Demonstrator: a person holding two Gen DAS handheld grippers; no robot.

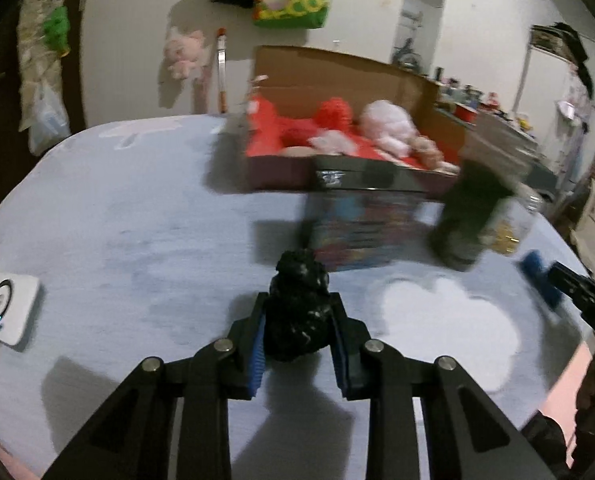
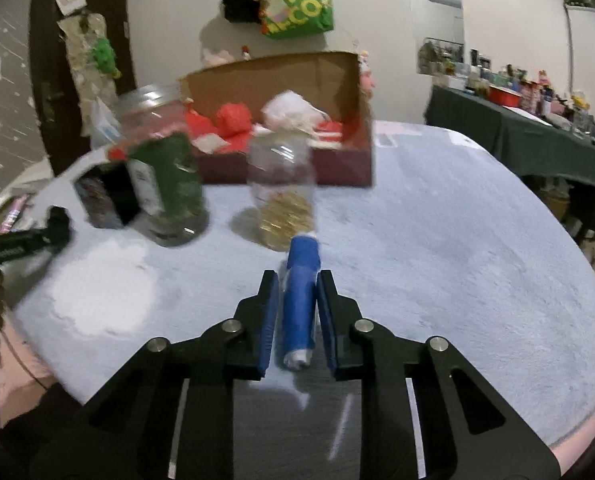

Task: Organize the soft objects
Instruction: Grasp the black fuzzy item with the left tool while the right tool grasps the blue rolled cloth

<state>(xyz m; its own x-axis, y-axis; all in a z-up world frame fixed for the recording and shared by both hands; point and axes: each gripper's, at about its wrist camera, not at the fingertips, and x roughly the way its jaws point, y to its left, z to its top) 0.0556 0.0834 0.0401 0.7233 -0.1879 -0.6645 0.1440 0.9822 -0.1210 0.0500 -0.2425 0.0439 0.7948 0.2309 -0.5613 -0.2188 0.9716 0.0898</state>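
My left gripper (image 1: 297, 298) is shut on a black fuzzy soft object (image 1: 297, 320), whose top sticks out past the blue pads, just above a light blue blanket (image 1: 137, 240). My right gripper (image 2: 297, 276) is shut on a blue rolled soft item (image 2: 299, 304) that lies lengthwise between its fingers. Behind both stands an open cardboard box (image 1: 337, 72) (image 2: 277, 76) holding red plush (image 1: 297, 124) and pink plush (image 1: 389, 124). The right gripper's tip with the blue roll (image 1: 537, 276) also shows at the right edge of the left wrist view.
In front of the box stand a jar with green contents (image 2: 165, 176) (image 1: 469, 216), a clear jar with gold bits (image 2: 283, 184) and a colourful box (image 1: 361, 232). A white device (image 1: 7, 308) lies at the left. A cluttered dark table (image 2: 537, 132) stands at the right.
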